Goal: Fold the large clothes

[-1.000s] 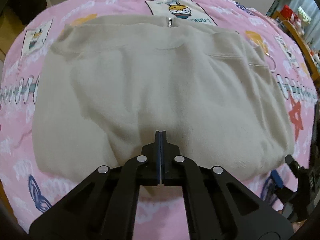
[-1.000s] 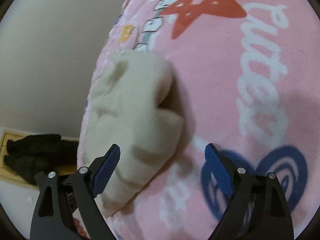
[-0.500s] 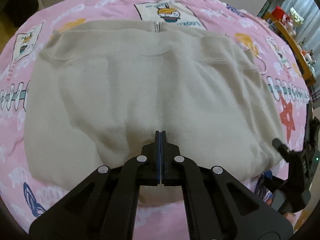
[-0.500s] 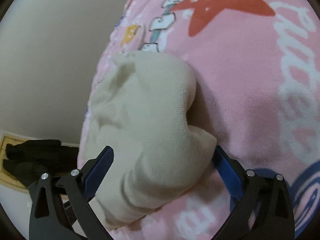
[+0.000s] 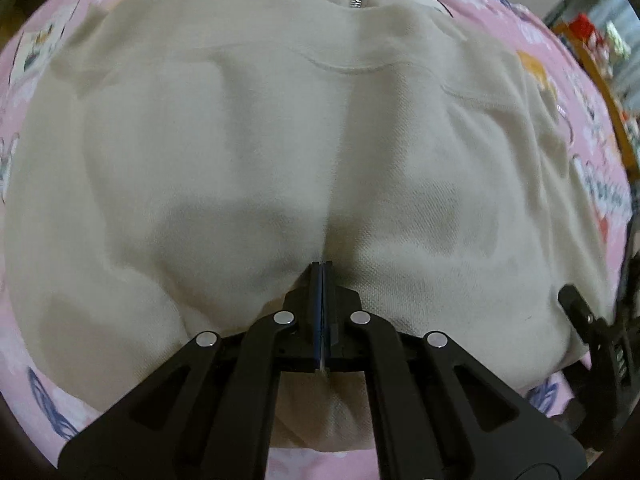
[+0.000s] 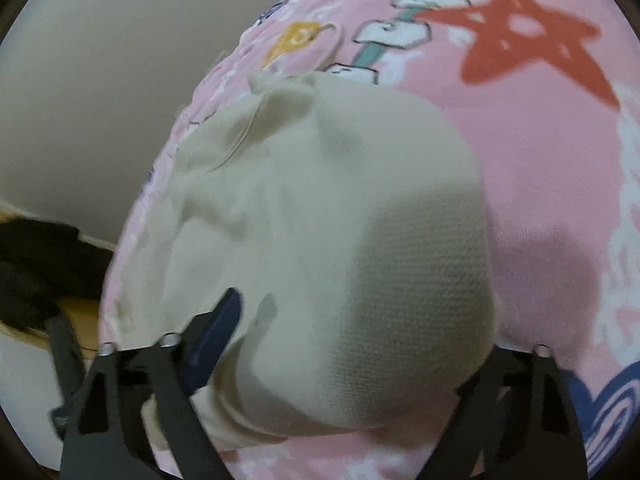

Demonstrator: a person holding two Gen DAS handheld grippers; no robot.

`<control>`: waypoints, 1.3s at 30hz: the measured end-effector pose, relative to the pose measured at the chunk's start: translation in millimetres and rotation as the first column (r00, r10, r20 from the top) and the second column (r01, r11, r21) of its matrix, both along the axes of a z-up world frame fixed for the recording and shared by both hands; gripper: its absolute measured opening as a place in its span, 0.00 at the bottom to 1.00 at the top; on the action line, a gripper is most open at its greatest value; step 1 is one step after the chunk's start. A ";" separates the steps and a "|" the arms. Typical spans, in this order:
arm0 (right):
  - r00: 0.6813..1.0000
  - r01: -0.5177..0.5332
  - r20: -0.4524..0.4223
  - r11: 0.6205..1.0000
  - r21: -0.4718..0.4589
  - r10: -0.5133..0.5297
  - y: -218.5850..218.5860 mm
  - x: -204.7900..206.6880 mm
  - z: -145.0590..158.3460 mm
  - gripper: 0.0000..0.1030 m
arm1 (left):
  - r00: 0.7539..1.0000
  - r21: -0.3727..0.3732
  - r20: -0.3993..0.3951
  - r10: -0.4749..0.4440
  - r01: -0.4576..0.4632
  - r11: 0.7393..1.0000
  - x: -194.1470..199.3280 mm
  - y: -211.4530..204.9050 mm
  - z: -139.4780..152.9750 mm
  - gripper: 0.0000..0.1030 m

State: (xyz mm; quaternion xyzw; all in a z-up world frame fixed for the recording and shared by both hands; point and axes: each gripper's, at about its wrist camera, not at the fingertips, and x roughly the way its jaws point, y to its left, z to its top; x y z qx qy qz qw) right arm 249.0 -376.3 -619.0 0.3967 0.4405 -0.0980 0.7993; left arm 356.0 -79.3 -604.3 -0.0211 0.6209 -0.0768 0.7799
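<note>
The pink printed bed cover (image 5: 52,52) carries the cream knit zip-up garment (image 5: 280,140). The left gripper (image 5: 321,268), jaws fully closed, has descended onto its near edge. The right gripper (image 6: 356,344) has advanced; its jaws are closing around the bunched corner, readying the fold.

Left hand-held gripper (image 5: 321,268): jaws pressed fully together, pointing steeply down, tips toward 12 o'clock. Right hand-held gripper (image 6: 352,320): jaws closing, cloth bunched between them, blue pad (image 6: 214,336) showing at 8 o'clock, angled downward.
</note>
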 end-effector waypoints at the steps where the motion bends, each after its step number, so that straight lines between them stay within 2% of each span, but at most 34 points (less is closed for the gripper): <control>1: 1.000 -0.001 -0.015 1.000 -0.006 0.000 -1.3 0.1 1.0 0.49 | 1.000 -0.001 0.002 0.002 -0.002 1.000 -1.0 -0.7 1.7 0.00; 5: 0.999 -0.027 -0.018 0.999 -0.028 0.027 0.5 0.1 10.3 0.41 | 0.999 -0.036 0.031 0.014 -0.013 0.999 -8.7 5.4 23.1 0.00; 7: 0.999 -0.047 -0.006 0.997 -0.054 0.047 3.3 1.6 17.6 0.40 | 0.998 -0.116 0.046 0.048 -0.042 0.992 -13.1 13.2 39.1 0.00; 8: 0.999 -0.044 -0.006 0.997 -0.056 0.044 3.7 2.6 19.1 0.40 | 0.996 -0.196 0.015 0.088 -0.084 0.977 -9.4 20.1 44.0 0.00; 10: 0.999 -0.034 -0.010 0.998 -0.048 0.034 4.2 4.1 19.1 0.40 | 0.990 -0.288 -0.036 0.133 -0.138 0.948 6.0 27.6 48.0 0.00; 13: 0.999 0.017 -0.029 0.999 0.050 -0.015 -4.3 0.6 7.2 0.42 | 0.987 -0.364 -0.091 0.135 -0.159 0.918 38.5 23.2 48.0 0.00; 15: 0.999 0.019 -0.038 0.998 0.061 -0.017 -6.2 1.5 3.7 0.45 | 0.984 -0.349 -0.131 0.124 -0.163 0.923 58.0 14.8 31.7 0.00; 16: 0.999 0.018 -0.044 0.998 0.062 -0.016 -6.4 2.1 2.1 0.46 | 0.978 -0.301 -0.170 0.125 -0.172 0.938 68.7 10.0 12.6 0.00; 17: 0.999 0.022 -0.047 0.997 0.067 -0.019 -6.2 2.6 1.6 0.47 | 0.964 -0.291 -0.225 0.139 -0.202 0.935 75.5 8.6 -11.0 0.00; 18: 0.998 0.030 -0.054 0.997 0.074 -0.026 -7.1 2.7 0.6 0.49 | 0.953 -0.312 -0.262 0.153 -0.234 0.921 79.5 10.9 -25.9 0.00; 20: 0.997 0.028 -0.075 0.996 0.079 -0.022 -8.9 4.7 -1.9 0.51 | 0.919 -0.377 -0.329 0.219 -0.340 0.862 83.9 23.8 -43.8 0.01; 21: 0.996 0.029 -0.085 0.996 0.079 -0.022 -10.1 7.6 -2.6 0.54 | 0.915 -0.383 -0.338 0.220 -0.347 0.856 82.8 25.8 -43.1 0.01; 23: 0.995 0.037 -0.098 0.995 0.093 -0.028 -13.8 12.1 -4.7 0.58 | 0.950 -0.379 -0.265 0.168 -0.262 0.887 74.9 21.8 -23.7 0.00; 25: 0.992 0.058 -0.116 0.991 0.124 -0.043 -18.6 14.6 -9.6 0.61 | 0.972 -0.350 -0.186 0.143 -0.201 0.915 59.9 22.3 1.9 0.00; 26: 0.991 0.077 -0.123 0.986 0.145 -0.059 -21.2 15.2 -12.8 0.62 | 0.976 -0.317 -0.154 0.153 -0.195 0.928 43.4 27.0 19.5 0.00; 28: 0.990 0.099 -0.118 0.985 0.142 -0.082 -20.0 15.6 -15.9 0.63 | 0.966 -0.330 -0.167 0.198 -0.244 0.912 12.6 38.6 34.8 0.00; 29: 0.990 0.095 -0.116 0.987 0.126 -0.081 -17.8 16.0 -16.0 0.63 | 0.966 -0.314 -0.159 0.203 -0.245 0.917 -3.2 40.7 40.2 0.00; 30: 0.991 0.082 -0.114 0.992 0.092 -0.072 -14.2 16.6 -14.6 0.56 | 0.966 -0.296 -0.146 0.211 -0.247 0.923 -10.1 42.2 41.0 0.00; 31: 0.993 0.053 -0.106 0.997 0.048 -0.048 -8.4 18.2 -11.1 0.48 | 0.967 -0.272 -0.133 0.218 -0.247 0.930 -18.3 42.3 38.5 0.00; 32: 0.994 0.035 -0.101 0.999 0.025 -0.032 -5.8 18.9 -8.0 0.45 | 0.964 -0.268 -0.149 0.220 -0.254 0.929 -28.7 42.4 27.0 0.00; 34: 0.995 0.020 -0.103 1.000 -0.012 -0.021 -2.4 18.9 -2.2 0.40 | 0.948 -0.305 -0.216 0.233 -0.292 0.906 -34.2 49.6 0.0 0.00; 37: 0.996 0.001 -0.091 0.999 -0.043 -0.005 4.4 20.2 6.9 0.38 | 0.936 -0.348 -0.250 0.250 -0.327 0.878 -27.6 61.4 -31.7 0.01; 38: 0.996 -0.015 -0.085 0.998 -0.066 0.010 7.2 21.1 10.1 0.37 | 0.937 -0.352 -0.245 0.250 -0.327 0.877 -25.4 61.7 -36.6 0.01; 39: 0.997 -0.032 -0.075 0.994 -0.105 0.024 12.4 21.9 15.9 0.35 | 0.945 -0.339 -0.228 0.234 -0.302 0.891 -24.7 56.5 -34.6 0.01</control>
